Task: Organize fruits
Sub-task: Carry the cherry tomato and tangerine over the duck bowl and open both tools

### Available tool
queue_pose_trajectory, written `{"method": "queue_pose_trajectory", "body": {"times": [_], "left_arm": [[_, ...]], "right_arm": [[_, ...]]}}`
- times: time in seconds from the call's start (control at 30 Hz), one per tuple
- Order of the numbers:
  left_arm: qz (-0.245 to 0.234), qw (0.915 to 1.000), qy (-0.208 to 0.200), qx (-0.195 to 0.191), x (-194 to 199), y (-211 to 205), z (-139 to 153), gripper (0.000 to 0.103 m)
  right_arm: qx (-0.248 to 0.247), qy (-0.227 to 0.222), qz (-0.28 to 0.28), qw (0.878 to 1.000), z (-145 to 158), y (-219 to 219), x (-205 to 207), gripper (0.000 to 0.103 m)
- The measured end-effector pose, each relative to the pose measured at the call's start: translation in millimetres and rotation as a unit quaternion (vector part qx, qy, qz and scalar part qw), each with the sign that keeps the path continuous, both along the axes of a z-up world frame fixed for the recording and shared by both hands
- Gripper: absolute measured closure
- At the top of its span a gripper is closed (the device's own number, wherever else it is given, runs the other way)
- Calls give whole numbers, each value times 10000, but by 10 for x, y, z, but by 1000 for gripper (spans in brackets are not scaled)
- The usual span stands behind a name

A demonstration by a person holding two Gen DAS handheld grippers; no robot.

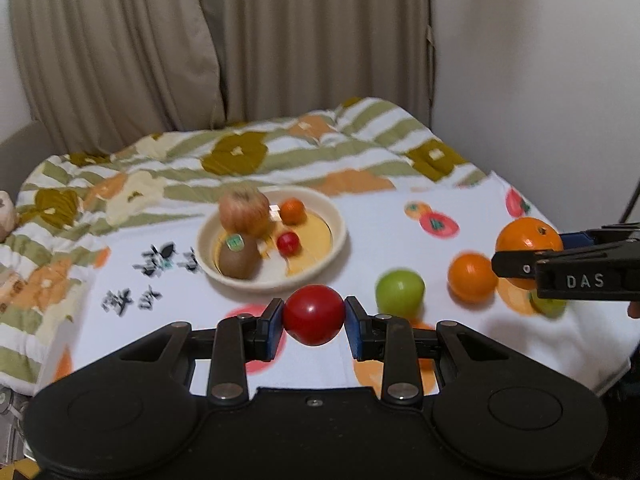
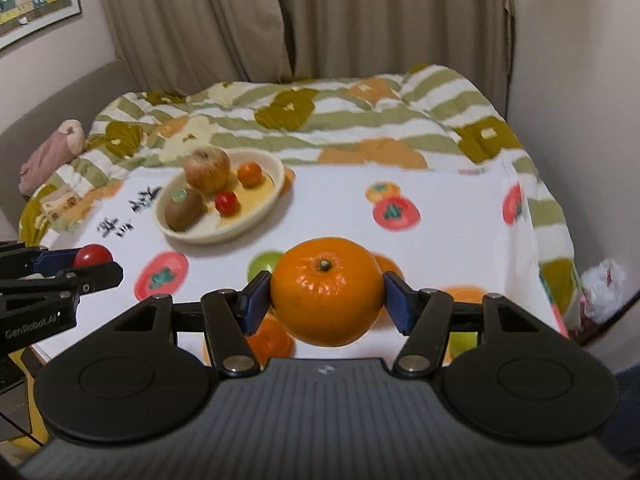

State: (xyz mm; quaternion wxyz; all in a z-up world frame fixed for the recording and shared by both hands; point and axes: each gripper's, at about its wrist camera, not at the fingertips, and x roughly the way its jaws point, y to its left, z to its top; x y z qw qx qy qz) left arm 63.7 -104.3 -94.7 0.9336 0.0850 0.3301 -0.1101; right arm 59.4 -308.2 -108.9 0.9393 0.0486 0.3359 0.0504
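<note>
Red fruit (image 1: 314, 314) clamped between left jaws, orange (image 2: 326, 292) between right jaws

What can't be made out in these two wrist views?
- Right wrist view: fruit on the cloth behind the held orange is mostly hidden; only slivers of a green fruit show.
- Left wrist view: the right gripper is cut off by the frame edge and covers part of its orange.
- Both views: the kiwi's sticker is too blurred to read.
- The person holding the grippers is out of frame.

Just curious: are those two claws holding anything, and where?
Left gripper pinches a red fruit by its sides; right gripper holds an orange the same way.
</note>
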Motion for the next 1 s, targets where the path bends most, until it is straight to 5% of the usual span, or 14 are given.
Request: {"method": "queue_pose_trajectory", "body": {"times": [0.4,1.0], "left_arm": [[75,9994,-294,147,500,109,265,67],[-567,9951,170,791,1413,115,-493,67]], "right_arm": [[26,-339,407,9986,374,204,499,28],[-48,-48,298,9995,23,616,1401,28]]}}
